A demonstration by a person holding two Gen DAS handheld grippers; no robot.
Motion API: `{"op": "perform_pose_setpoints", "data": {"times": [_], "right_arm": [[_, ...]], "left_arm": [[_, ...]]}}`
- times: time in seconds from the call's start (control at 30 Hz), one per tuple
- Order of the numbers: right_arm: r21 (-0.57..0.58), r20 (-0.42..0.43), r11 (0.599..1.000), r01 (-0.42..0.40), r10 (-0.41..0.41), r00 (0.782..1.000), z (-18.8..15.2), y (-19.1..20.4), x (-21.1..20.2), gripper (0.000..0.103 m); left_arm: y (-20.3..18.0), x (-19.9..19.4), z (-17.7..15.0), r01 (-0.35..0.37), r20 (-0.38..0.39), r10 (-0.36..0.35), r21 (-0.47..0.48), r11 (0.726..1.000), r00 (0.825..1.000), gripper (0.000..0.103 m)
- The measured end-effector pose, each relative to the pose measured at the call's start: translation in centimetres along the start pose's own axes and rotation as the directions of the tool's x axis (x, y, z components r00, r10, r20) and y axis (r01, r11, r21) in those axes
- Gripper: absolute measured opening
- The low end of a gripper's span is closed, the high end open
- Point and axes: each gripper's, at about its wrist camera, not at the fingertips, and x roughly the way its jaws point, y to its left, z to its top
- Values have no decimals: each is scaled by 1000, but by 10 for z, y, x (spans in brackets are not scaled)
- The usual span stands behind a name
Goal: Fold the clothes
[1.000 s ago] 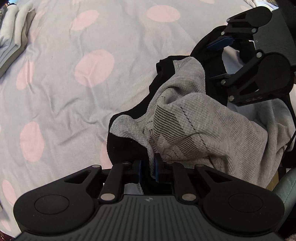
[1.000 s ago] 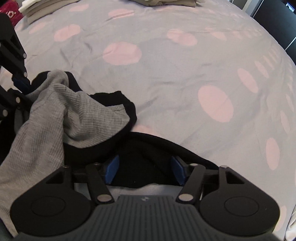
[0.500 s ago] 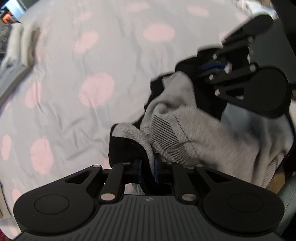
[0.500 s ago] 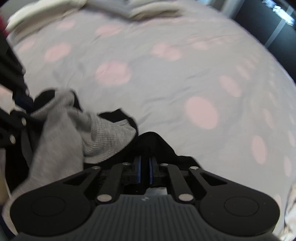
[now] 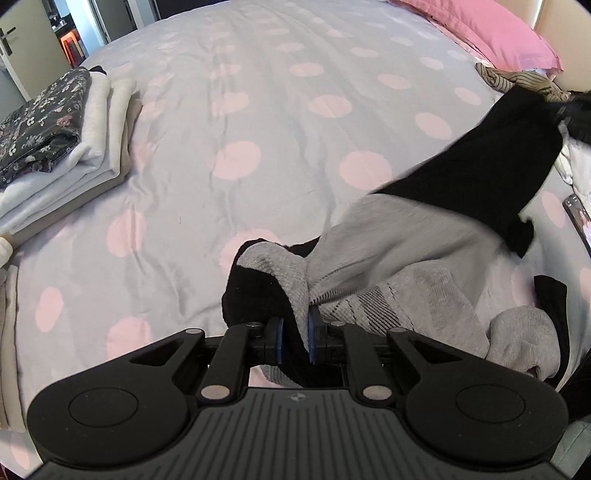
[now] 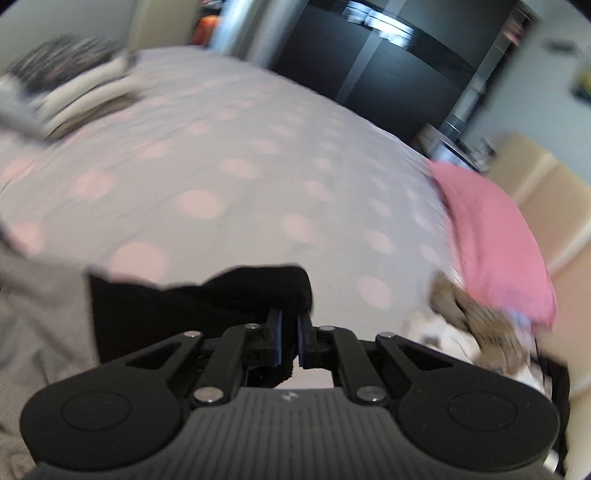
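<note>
Both claws clamped on grey-black garment (image 5: pixel 406 254), folded stack (image 5: pixel 66 147) left, pink pillow (image 5: pixel 491 29) beyond.

You are looking at a pale grey bedspread (image 5: pixel 258 122) scattered with soft pink dots. The knit garment (image 5: pixel 399 258) above it is light grey with dark grey stripes near one seam and solid black panels at its ends. Your two black plastic grippers, the left gripper (image 5: pixel 294 334) and the right gripper (image 6: pixel 289 341), both carry blue pads. A black folded cloth printed with small white and pink flowers (image 5: pixel 40 122) tops a stack of white and cream folded linens (image 5: pixel 107 140). The pillow (image 5: pixel 491 29) is plain pink, and a crumpled beige fabric with thin dark stripes (image 5: pixel 524 79) lies beside it.
</note>
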Motion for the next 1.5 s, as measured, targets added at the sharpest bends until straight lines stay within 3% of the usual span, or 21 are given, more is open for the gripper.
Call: {"op": "perform_pose_setpoints", "data": {"times": [0.17, 0.27, 0.33, 0.43, 0.57, 0.77, 0.93, 1.13, 1.3, 1.5], "right_arm": [[97, 34, 987, 126, -130, 991, -3, -64, -14, 9], [104, 26, 964, 246, -250, 968, -8, -87, -15, 9], [137, -16, 952, 272, -273, 962, -17, -108, -9, 9], [191, -134, 953, 233, -210, 969, -40, -133, 9, 9], [129, -270, 972, 194, -154, 951, -61, -126, 47, 11], [59, -261, 992, 108, -89, 961, -57, -102, 50, 38], [137, -198, 990, -28, 55, 979, -46, -102, 45, 38], [203, -230, 974, -96, 143, 963, -54, -107, 71, 39], [270, -246, 953, -139, 208, 947, -66, -117, 88, 39], [239, -237, 950, -201, 258, 937, -70, -113, 103, 41]], "left_arm": [[-9, -4, 5, 52, 33, -53, 28, 998, 998, 11], [-16, -7, 7, 20, 61, -24, 59, 998, 998, 12], [-17, -4, 8, 15, 54, -19, 61, 998, 998, 12], [-18, 6, 6, 3, 21, -4, 65, 998, 1000, 12], [-23, 18, 4, 3, -17, -2, 82, 997, 1000, 15], [-35, 36, 4, 51, -34, -48, 108, 993, 998, 30], [-40, 62, 1, 76, -90, -66, 113, 991, 994, 37], [-47, 81, -3, 124, -152, -110, 87, 988, 982, 37], [-57, 98, -1, 110, -191, -89, 98, 989, 977, 37], [-55, 109, 3, 111, -225, -93, 67, 992, 970, 37]]}}
